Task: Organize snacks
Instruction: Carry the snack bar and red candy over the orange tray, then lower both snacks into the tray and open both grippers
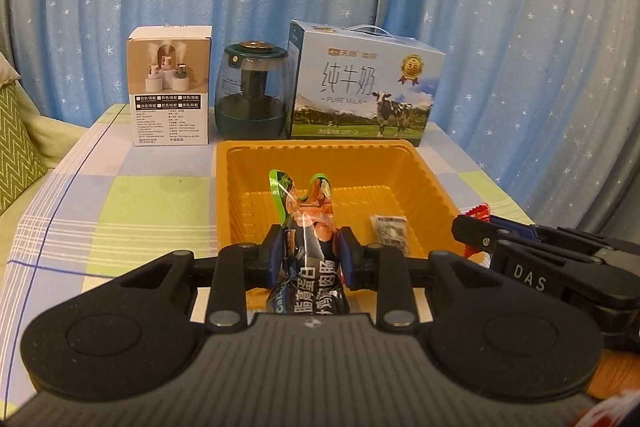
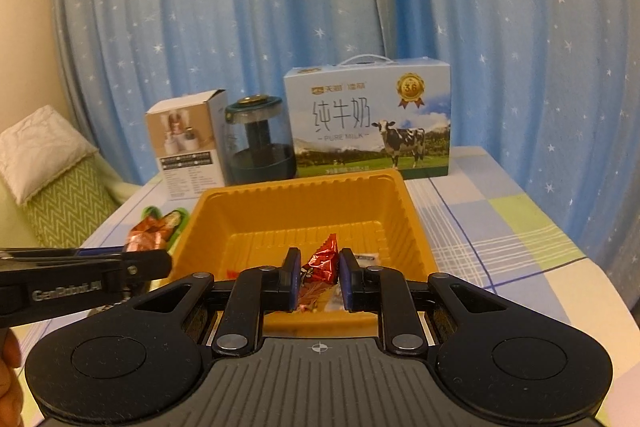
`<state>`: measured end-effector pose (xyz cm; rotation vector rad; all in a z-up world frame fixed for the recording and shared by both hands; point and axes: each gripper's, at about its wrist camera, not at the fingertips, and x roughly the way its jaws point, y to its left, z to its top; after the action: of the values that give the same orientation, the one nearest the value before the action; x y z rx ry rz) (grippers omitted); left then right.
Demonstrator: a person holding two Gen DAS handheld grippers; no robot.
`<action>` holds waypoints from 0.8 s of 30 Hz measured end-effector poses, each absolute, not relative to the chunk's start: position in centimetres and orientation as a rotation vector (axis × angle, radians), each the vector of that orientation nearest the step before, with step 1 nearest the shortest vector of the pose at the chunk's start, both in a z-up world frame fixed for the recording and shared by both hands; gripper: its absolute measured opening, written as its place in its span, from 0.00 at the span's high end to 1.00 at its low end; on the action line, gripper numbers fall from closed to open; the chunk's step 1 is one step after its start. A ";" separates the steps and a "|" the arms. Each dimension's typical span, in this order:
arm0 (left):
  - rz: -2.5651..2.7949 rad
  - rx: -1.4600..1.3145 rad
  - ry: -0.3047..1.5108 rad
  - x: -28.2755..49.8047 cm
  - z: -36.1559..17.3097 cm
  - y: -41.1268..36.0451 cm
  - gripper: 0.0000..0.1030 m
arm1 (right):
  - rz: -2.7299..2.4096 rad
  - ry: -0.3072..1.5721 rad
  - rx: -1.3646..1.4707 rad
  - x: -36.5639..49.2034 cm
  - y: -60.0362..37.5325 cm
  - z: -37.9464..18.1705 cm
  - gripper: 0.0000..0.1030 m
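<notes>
**Snack stock at the orange tray**

Left tool (image 1: 308,259): pads clamped on one dark sausage packet (image 1: 306,247), held over the near rim of the orange tray (image 1: 336,155). Right tool (image 2: 319,277): pads pressed on one red foil snack (image 2: 320,263), above the tray's near part. One small grey sachet (image 1: 391,233) lies on the tray floor, clearest in the left view; print unreadable. Back of the counter (image 2: 500,227): one milk carton (image 2: 368,123), one dark jar (image 2: 258,141), one white box (image 2: 188,147).
</notes>
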<state>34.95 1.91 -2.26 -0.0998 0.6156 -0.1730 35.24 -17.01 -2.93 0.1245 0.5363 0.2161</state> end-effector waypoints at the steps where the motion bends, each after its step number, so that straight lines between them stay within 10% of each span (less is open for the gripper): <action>1: -0.173 -0.100 0.617 35.4 -2.4 2.0 0.75 | 0.212 0.538 0.129 35.7 -17.1 -3.1 0.80; 24: -0.162 -0.105 0.639 41.0 -5.3 3.1 0.75 | 0.162 0.578 0.230 40.8 -17.8 -5.5 0.80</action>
<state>40.97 3.09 -5.32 -0.1048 0.6395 -0.1621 40.80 -17.84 -5.49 0.2296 0.5777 0.1621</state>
